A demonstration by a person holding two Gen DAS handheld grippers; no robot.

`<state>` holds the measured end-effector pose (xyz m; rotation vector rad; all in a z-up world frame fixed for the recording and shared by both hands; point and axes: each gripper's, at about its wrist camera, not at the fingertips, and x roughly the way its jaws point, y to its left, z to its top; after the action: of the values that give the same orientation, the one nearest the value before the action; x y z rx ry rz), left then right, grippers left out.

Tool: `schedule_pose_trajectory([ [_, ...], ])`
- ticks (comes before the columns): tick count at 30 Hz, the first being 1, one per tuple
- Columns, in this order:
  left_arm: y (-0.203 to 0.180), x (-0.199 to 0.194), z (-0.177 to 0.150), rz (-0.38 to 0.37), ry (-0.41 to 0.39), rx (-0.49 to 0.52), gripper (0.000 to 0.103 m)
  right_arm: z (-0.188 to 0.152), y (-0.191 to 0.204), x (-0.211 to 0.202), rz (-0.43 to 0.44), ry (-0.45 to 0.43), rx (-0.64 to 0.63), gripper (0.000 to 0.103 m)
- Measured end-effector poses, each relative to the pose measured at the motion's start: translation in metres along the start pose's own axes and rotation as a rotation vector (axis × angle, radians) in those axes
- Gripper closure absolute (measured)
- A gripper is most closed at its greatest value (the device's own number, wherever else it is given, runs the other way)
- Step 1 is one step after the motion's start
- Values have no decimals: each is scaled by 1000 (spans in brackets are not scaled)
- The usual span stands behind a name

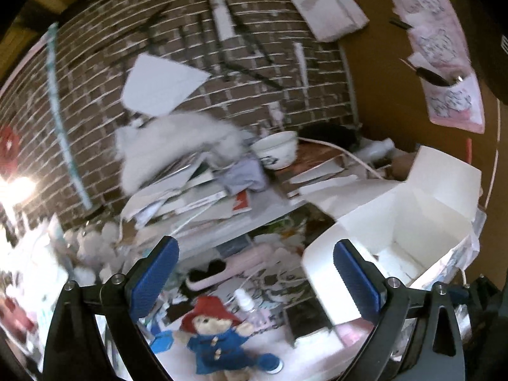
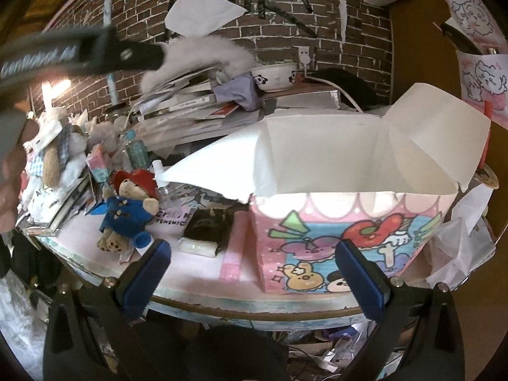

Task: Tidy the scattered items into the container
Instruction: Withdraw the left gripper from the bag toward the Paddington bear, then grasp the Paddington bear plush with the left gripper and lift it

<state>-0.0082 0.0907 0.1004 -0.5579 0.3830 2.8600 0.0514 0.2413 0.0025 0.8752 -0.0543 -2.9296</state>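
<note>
A teddy bear [image 1: 216, 336] in a red hat and blue coat lies on the pink tabletop [image 2: 197, 273], just below and ahead of my left gripper [image 1: 254, 274]. That gripper's jaws stand wide apart with nothing between them. To its right stands the container, a white-lined carton [image 1: 400, 222] with its flaps up. In the right wrist view the cartoon-printed carton [image 2: 349, 241] stands straight ahead of my right gripper [image 2: 254, 281], which is open and holds nothing. The bear [image 2: 130, 209] sits left of the carton. The left tool's black frame [image 2: 95, 52] crosses the top left corner.
A small spray bottle [image 2: 162, 177] and a black packet [image 2: 206, 225] lie between bear and carton. A pink brush-like item [image 1: 222, 270] lies beyond the bear. Plush toys [image 2: 54, 158] crowd the left edge. Stacked books and papers [image 2: 190, 101] and a panda bowl [image 2: 276, 77] line the brick wall.
</note>
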Motion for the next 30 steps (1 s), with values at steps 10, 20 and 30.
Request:
schedule_pose_trajectory([
  [10,59,-3,-55,56,12,-112,5,-3,14,7,10,17,-38,0],
  [20,87,22,-117,43,91,-209,5,-7,22,15,16,40,-60,0],
  [30,79,64,-150,28,178,-230,5,-12,25,21,22,60,-67,0],
])
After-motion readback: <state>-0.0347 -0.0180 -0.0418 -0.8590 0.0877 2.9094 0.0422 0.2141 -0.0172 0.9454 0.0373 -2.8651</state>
